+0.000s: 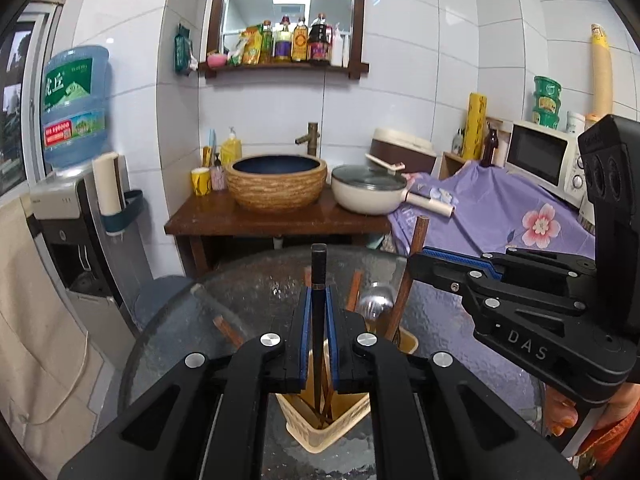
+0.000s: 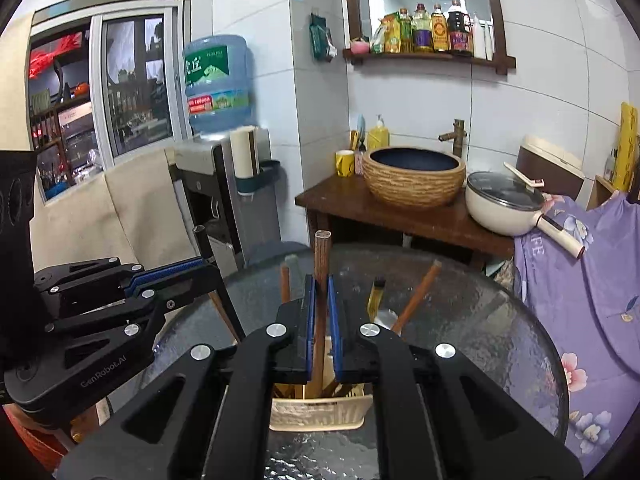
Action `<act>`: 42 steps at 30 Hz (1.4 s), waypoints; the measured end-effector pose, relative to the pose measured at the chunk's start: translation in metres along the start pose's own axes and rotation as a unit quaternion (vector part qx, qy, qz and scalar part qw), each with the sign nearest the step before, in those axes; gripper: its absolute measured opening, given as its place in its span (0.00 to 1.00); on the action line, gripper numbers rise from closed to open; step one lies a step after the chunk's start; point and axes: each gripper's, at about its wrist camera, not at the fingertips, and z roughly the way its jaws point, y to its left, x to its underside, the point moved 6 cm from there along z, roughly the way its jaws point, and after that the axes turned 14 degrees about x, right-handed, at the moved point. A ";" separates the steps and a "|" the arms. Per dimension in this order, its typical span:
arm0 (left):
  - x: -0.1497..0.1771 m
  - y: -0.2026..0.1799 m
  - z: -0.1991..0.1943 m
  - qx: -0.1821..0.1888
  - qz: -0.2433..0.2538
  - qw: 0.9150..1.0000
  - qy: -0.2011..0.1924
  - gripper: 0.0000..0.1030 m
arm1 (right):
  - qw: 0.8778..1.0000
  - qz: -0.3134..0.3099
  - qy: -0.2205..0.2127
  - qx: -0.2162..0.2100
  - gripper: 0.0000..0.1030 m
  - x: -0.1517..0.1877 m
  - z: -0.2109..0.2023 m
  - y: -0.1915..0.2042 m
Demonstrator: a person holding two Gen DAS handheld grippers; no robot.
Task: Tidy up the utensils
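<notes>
My left gripper (image 1: 319, 290) is shut on a black chopstick (image 1: 319, 264) that stands upright, its lower end down inside a cream slotted utensil holder (image 1: 320, 428) on the round glass table (image 1: 240, 292). My right gripper (image 2: 321, 280) is shut on a brown wooden chopstick (image 2: 322, 252), also upright over the same holder (image 2: 320, 412). In the left wrist view the right gripper (image 1: 420, 258) comes in from the right with that brown stick (image 1: 418, 236). The holder has several brown sticks and a metal spoon (image 1: 375, 305) in it.
Behind the table stands a wooden counter (image 1: 276, 220) with a woven basin (image 1: 277, 182), a cream lidded pan (image 1: 366, 192) and cups. A water dispenser (image 1: 76, 216) is at the left, and a purple floral cloth (image 1: 500, 208) and a microwave (image 1: 546, 158) at the right.
</notes>
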 end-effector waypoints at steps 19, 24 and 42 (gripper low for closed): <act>0.031 -0.006 -0.036 -0.017 0.018 0.998 -0.057 0.90 | 0.998 0.031 -0.055 0.025 0.61 0.030 -0.034 -0.016; 0.068 -0.021 -0.079 -0.037 0.050 0.994 -0.088 0.94 | 0.994 0.050 -0.097 0.021 0.92 0.074 -0.087 -0.015; 0.231 -0.038 -0.174 -0.080 0.008 0.989 -0.120 0.94 | 0.988 0.048 -0.141 0.050 0.95 0.253 -0.198 0.024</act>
